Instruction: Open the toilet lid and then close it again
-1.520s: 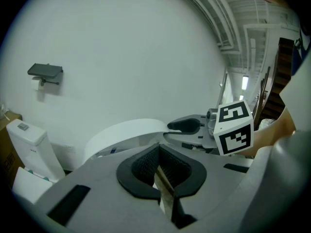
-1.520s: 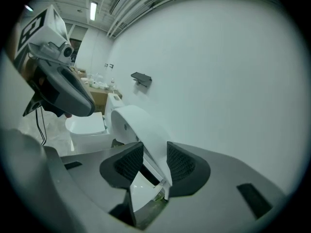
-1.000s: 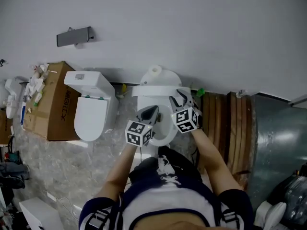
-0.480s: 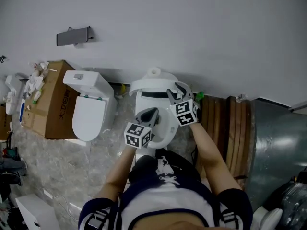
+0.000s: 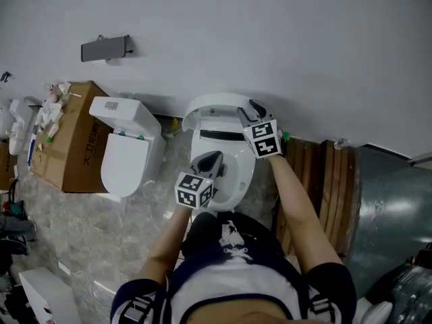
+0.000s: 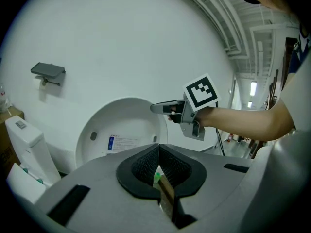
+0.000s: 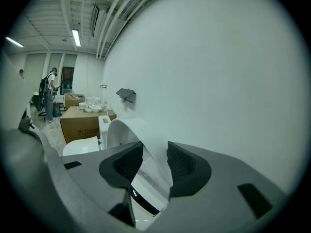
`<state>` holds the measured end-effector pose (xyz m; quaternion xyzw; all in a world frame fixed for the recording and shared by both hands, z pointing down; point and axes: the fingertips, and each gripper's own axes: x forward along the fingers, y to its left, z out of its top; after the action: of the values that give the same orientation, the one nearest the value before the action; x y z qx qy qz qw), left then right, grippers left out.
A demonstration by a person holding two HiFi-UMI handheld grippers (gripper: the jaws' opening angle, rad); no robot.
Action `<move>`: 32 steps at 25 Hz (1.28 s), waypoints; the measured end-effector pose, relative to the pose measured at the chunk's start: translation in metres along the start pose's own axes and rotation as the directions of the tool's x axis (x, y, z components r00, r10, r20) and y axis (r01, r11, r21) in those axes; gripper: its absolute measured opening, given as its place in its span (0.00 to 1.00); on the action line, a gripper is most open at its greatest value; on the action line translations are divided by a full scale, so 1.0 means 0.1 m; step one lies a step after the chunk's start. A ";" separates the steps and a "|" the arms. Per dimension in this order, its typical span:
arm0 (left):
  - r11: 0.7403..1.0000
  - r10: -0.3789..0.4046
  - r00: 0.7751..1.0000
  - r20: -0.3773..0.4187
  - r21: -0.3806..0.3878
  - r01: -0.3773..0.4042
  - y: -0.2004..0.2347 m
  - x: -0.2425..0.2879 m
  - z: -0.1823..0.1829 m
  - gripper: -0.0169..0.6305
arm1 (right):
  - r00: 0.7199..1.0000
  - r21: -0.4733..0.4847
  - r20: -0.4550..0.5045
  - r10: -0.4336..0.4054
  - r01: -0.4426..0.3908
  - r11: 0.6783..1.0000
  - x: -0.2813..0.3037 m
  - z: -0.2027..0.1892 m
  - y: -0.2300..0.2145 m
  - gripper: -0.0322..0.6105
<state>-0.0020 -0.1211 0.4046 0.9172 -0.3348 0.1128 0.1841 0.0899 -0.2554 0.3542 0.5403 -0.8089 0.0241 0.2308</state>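
Note:
A white toilet (image 5: 233, 174) stands against the wall in the middle of the head view. Its lid (image 5: 216, 106) is lifted almost upright, inner face with a label toward me (image 6: 121, 135). My right gripper (image 5: 251, 108) is shut on the lid's right edge, and the thin white rim (image 7: 141, 135) runs between its two black pads. From the left gripper view it (image 6: 160, 108) shows at the lid's upper right rim. My left gripper (image 5: 210, 159) hovers over the seat, jaws shut and empty (image 6: 158, 149), apart from the lid.
A second white toilet (image 5: 125, 154) with its lid down stands to the left, beside a cardboard box (image 5: 67, 140) with small items on top. Wooden boards (image 5: 317, 174) and a grey metal drum (image 5: 391, 201) are at the right. A grey bracket (image 5: 104, 48) hangs on the wall.
The lid has swung up from low over the seat to nearly upright. My right gripper moved up and toward the wall with it. The left gripper has barely moved.

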 end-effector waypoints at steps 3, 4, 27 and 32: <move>1.000 0.003 1.000 0.002 -0.011 -0.003 0.04 0.06 0.03 0.04 | 1.000 0.021 0.004 0.001 -0.001 1.000 0.10 0.06 -0.10 0.26; 1.000 0.002 1.000 0.002 -0.015 -0.002 0.05 0.08 0.03 0.04 | 1.000 0.025 0.004 0.003 -0.003 1.000 0.14 0.07 -0.14 0.26; 0.997 0.075 0.988 0.135 0.021 -0.079 0.35 0.08 0.41 0.04 | 1.000 0.110 -0.002 -0.011 0.011 0.994 0.90 0.30 -0.86 0.26; 0.993 0.100 0.982 0.160 0.045 -0.109 0.39 0.09 0.51 0.04 | 1.000 0.121 -0.009 -0.017 0.018 0.992 0.99 0.33 -0.95 0.26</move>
<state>-0.0169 -0.1747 0.3718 0.9090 -0.3929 0.0585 0.1263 0.1321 -0.3896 0.3445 0.5601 -0.8003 0.0735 0.2011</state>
